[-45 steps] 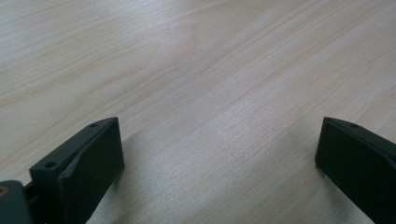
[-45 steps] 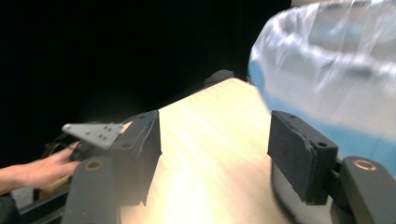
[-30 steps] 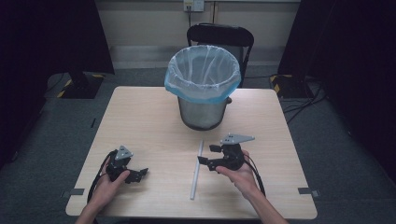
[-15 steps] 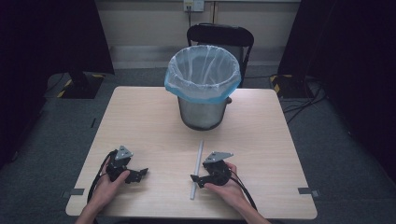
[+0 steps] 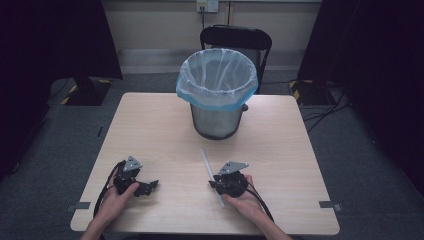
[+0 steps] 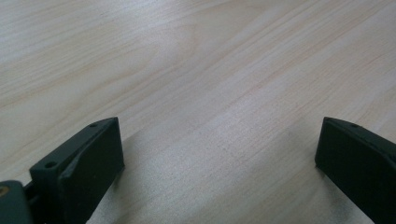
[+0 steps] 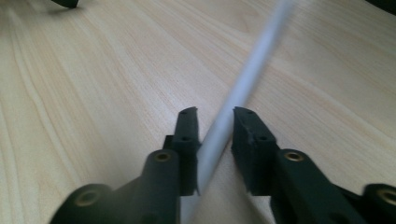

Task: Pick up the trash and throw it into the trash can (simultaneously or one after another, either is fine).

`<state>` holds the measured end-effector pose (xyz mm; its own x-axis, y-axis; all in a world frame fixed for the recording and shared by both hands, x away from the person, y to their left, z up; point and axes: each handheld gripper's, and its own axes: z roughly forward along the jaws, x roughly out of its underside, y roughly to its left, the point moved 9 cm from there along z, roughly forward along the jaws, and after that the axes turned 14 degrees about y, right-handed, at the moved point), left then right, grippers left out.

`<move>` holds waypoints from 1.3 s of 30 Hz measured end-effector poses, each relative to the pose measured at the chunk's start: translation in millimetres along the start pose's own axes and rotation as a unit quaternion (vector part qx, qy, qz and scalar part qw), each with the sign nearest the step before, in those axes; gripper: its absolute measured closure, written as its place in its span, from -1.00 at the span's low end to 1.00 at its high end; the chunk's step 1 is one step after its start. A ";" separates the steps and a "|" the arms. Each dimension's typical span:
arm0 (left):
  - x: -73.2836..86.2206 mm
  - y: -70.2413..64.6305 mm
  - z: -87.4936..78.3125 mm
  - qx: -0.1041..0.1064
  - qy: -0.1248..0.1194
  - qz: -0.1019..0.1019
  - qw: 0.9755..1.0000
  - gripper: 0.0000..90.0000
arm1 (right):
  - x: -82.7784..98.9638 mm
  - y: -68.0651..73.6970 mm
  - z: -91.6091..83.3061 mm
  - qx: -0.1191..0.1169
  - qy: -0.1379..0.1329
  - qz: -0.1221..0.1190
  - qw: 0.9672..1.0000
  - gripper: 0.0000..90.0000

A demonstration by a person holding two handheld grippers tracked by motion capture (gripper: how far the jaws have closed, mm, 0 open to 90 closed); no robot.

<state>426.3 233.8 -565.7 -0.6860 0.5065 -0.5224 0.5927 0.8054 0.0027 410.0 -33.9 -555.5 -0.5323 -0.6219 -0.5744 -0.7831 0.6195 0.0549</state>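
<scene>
In the high view, a long, thin white stick (image 5: 211, 175) is seen lying flat on the wooden table (image 5: 280, 150), near the person's edge and well short of the lined bin (image 5: 218, 92) that stands toward the far side. The right gripper (image 5: 214, 183) is set down over the stick's nearer half, with the far end left pointing roughly toward the bin. The left gripper (image 5: 150, 186) is rested on the table well apart from it, with nothing near its jaws.

In the left gripper view, the two black jaws are seen spread wide over bare wood, and nothing is held between them.

In the right gripper view, the stick (image 7: 243, 88) is seen running between the jaws, which have just been closing around it and now stand narrow, the pads lying against its sides or very nearly so. The hold is taken close to one end, so most of the length reaches out ahead of the gripper (image 7: 215, 114).

The stick is judged to be light, smooth and round, and probably hollow like a tube or straw; whether it is stiff cannot be told. A round, slick surface may roll or slide between flat pads, and a thin wall may be crushed by hard squeezing. A hold nearer the middle would be better balanced; with the present end grip, the free end may droop or swing when lifted.
</scene>
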 end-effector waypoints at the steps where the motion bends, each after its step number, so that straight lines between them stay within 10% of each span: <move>1: 0.0 0.0 0.0 0.000 0.000 0.000 1.000 -0.99 | 0.0 -0.4 0.0 -0.002 0.000 0.001 1.000 0.72; 10: 0.1 0.5 -0.2 -0.002 0.001 0.002 1.000 -0.99 | 10.1 10.2 -7.7 -0.010 0.017 -0.003 1.000 0.35; 21: 0.1 0.4 -0.2 -0.002 0.000 0.001 1.000 -0.99 | 50.2 4.0 -36.8 0.011 0.024 -0.014 1.000 0.72; 29: 0.0 0.0 0.0 0.000 0.000 0.000 1.000 -0.99 | 49.4 1.7 -37.7 0.001 0.036 -0.013 0.999 0.79; 39: 0.1 0.4 -0.2 -0.002 0.000 0.001 1.000 -0.99 | 32.7 2.9 -49.8 -0.036 -0.016 0.007 0.999 0.79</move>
<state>426.4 234.2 -565.6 -0.6846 0.5089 -0.5218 0.5931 0.8051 0.0071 374.2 -76.3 -533.5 -0.5343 -0.5967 -0.5988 -0.7967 0.5921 0.1209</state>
